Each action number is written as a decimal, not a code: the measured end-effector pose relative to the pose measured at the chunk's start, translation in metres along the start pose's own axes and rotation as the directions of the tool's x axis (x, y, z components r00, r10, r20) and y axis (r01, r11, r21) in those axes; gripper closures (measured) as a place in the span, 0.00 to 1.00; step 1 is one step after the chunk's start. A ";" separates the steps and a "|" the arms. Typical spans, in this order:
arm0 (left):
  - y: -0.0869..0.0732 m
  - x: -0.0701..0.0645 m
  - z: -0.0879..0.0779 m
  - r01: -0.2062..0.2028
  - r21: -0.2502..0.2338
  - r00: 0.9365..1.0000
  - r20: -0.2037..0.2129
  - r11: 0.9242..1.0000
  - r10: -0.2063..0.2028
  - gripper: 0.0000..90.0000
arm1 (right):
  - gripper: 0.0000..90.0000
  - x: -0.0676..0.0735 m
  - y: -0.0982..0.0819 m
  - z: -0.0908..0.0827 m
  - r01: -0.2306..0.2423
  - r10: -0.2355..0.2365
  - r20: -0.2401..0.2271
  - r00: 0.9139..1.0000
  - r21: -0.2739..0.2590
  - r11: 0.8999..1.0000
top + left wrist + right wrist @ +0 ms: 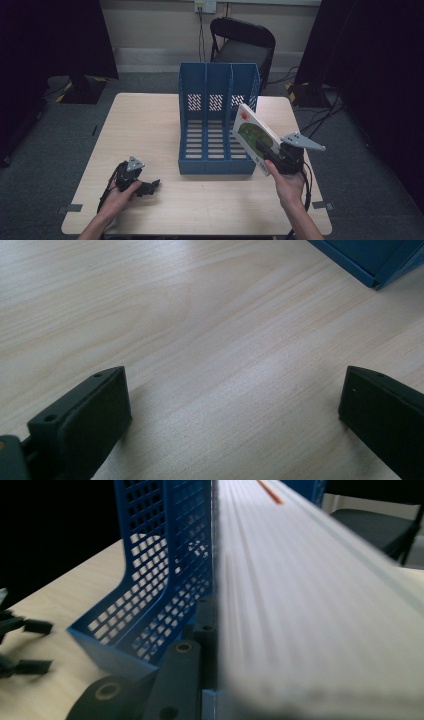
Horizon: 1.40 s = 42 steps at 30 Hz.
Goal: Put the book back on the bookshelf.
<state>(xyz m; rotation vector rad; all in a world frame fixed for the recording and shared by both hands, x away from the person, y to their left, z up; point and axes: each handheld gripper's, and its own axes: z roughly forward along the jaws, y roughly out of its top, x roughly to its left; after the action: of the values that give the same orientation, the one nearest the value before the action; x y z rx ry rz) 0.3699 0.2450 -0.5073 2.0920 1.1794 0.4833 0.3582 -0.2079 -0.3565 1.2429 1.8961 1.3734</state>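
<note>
The right gripper (274,156) has its jaws clamped on the near lower corner of a book (254,134), pressing on its cover and back. The book is held on edge and tilted, its long axis running from the gripper up and away toward the far left, so its far top corner leans against the right wall of the blue file rack (218,120). In the right gripper view the book's page edges (310,605) run just beside the rack's perforated side (165,575). The nearest slot, the rightmost compartment, lies just left of the book, so the right hand is plainly the closer one. The left gripper (150,187) rests low over the table (150,125), well apart to the near left, jaws spread wide over bare wood (225,340) with nothing between them.
</note>
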 end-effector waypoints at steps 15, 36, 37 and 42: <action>0.000 0.000 0.000 0.000 0.000 1.000 0.000 1.000 0.000 0.00 | 0.85 0.006 0.016 0.051 -0.036 0.035 0.145 0.989 0.006 0.999; 0.000 0.000 0.000 0.000 0.000 1.000 0.000 1.000 0.000 0.00 | 0.85 0.003 0.009 0.102 -0.054 0.043 0.233 0.972 0.040 0.998; 0.000 0.000 0.000 0.000 0.000 1.000 0.000 1.000 0.000 0.00 | 0.85 0.002 0.007 0.107 -0.047 0.035 0.229 0.973 0.049 0.998; 0.000 0.000 0.000 0.000 0.000 1.000 0.000 1.000 0.000 0.00 | 0.85 0.000 -0.004 0.116 -0.030 0.016 0.210 0.978 0.064 0.997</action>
<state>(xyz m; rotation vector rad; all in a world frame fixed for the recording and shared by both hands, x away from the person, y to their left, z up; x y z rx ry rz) 0.3699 0.2450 -0.5073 2.0919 1.1788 0.4831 0.4489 -0.1532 -0.4043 1.3878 1.7992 1.1482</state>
